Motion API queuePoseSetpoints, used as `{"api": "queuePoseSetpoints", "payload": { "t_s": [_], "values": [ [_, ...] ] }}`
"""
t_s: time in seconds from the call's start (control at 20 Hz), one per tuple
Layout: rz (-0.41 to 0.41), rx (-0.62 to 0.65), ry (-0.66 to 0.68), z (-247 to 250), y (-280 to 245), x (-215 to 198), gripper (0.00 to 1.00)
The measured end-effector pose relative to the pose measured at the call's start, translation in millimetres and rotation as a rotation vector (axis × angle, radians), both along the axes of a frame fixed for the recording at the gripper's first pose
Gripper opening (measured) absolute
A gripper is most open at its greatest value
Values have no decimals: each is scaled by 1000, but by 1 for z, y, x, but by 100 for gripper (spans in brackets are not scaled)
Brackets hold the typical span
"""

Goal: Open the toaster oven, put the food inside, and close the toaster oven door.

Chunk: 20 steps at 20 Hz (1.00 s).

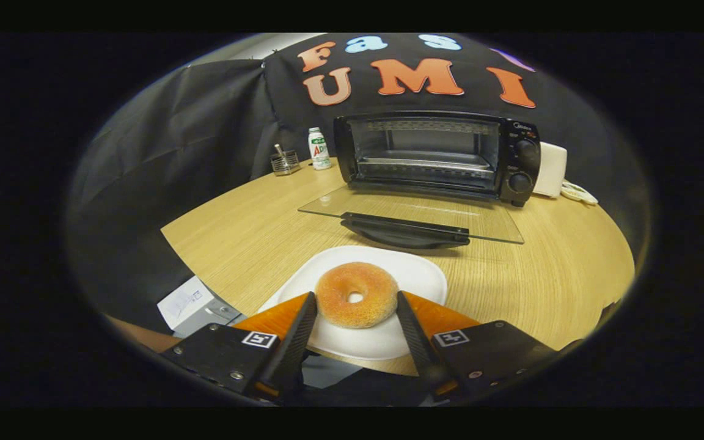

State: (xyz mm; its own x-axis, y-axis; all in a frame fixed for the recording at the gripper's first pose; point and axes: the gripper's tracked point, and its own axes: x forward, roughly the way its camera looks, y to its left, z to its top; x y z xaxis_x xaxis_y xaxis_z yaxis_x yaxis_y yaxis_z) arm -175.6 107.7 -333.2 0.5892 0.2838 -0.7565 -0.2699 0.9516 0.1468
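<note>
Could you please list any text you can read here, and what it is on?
Black toaster oven, panel print: too small to read.
Small white bottle, label: blurred.
White cardboard box, print: too small.
Fingers flank the sugared ring doughnut; their square markers carry no words.

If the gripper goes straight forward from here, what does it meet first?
The doughnut sits between the fingers already, seemingly touching both. Beyond it, probably the open toaster oven door's handle; depth is unclear.
</note>
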Motion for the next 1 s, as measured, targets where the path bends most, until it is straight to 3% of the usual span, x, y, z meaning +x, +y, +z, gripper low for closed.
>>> {"api": "queuePoseSetpoints", "payload": {
  "t_s": [0.3,0.45,0.7,1.0],
  "values": [
    [-55,87,11,9,4,7,44],
    [-150,234,-17,33,9,29,40],
    [-403,448,-35,42,6,82,40],
    [-524,606,-82,62,7,139,40]
  ]
}}
